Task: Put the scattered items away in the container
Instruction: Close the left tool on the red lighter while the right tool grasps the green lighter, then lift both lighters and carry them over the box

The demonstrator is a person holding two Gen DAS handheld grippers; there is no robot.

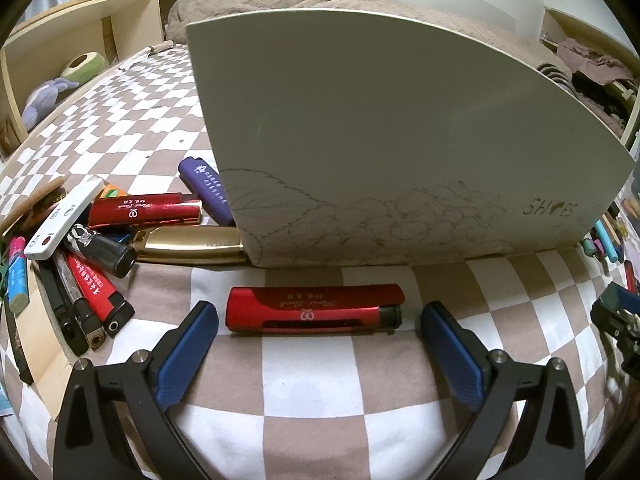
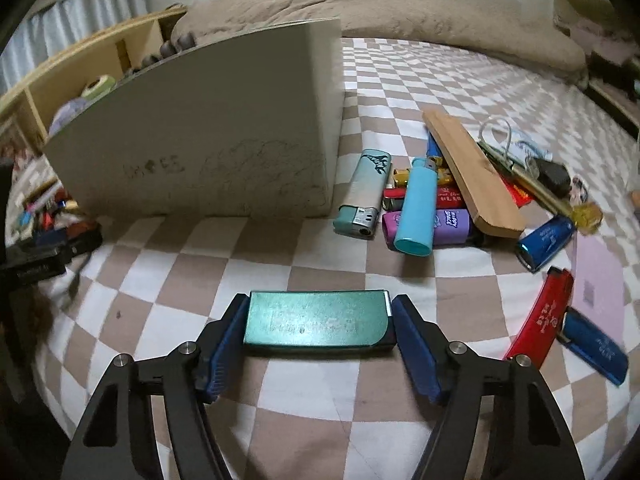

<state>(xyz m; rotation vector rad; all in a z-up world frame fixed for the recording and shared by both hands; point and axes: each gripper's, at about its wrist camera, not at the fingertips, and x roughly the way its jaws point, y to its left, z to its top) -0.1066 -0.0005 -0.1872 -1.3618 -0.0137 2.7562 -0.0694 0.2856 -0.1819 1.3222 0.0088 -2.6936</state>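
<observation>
Red lighter [image 1: 314, 310] lies on the checked bedspread [image 1: 312, 392], long axis crosswise to the left tool [image 1: 318, 318], dead ahead between its blue pads [image 1: 188, 354]. Left tool spread wide, a gap at each end of the lighter, touching nothing.

Right tool [image 2: 319, 322] is clamped endwise on a green lighter [image 2: 316, 322], also crosswise, both pads against its ends.

White box [image 1: 380, 132], the likely container, stands just beyond the red lighter, its wall facing both tools; the opening is not visible. More lighters piled to either side. Left is nearer the red one; closing should take it.
</observation>
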